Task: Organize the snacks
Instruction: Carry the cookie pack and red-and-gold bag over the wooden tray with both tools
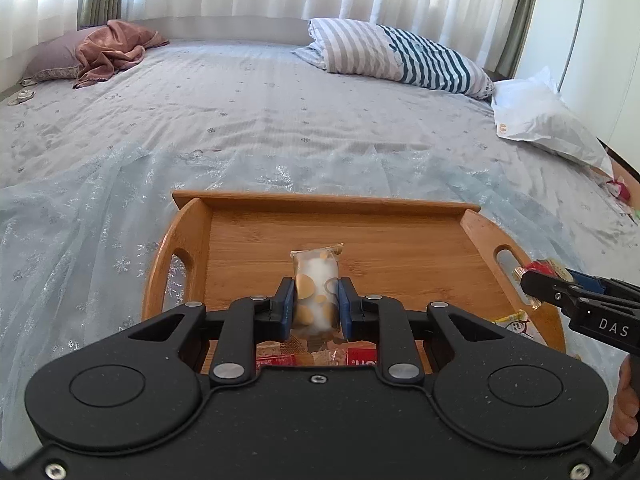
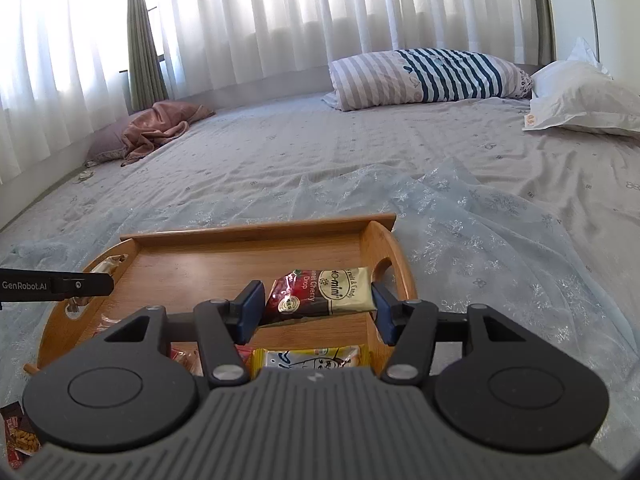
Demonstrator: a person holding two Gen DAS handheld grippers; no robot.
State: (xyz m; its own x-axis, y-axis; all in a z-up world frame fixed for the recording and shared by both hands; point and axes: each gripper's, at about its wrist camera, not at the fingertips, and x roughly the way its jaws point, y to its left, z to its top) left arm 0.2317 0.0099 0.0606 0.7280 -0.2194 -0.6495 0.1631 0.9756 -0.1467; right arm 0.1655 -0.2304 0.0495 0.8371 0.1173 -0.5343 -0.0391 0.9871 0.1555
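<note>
A wooden tray [image 1: 400, 240] with cut-out handles lies on the bed; it also shows in the right wrist view [image 2: 224, 258]. My left gripper [image 1: 316, 304] is shut on a clear snack packet with gold dots [image 1: 316, 280], held upright above the tray's near part. My right gripper [image 2: 316, 304] is shut on a red and cream cherry-drop candy packet [image 2: 320, 292], held crosswise above the tray's right side. Red wrapped snacks [image 1: 360, 356] and a yellow-edged packet [image 2: 308, 360] lie in the tray below. The right gripper also shows at the right edge of the left wrist view [image 1: 532, 276].
The bed is covered by a pale sheet with a sheer snowflake cloth [image 1: 100, 208]. A striped pillow [image 1: 400, 52], a white pillow [image 1: 548, 124] and a brown cloth [image 1: 112, 48] lie at the far side. A dark snack bag [image 2: 16, 432] lies left of the tray.
</note>
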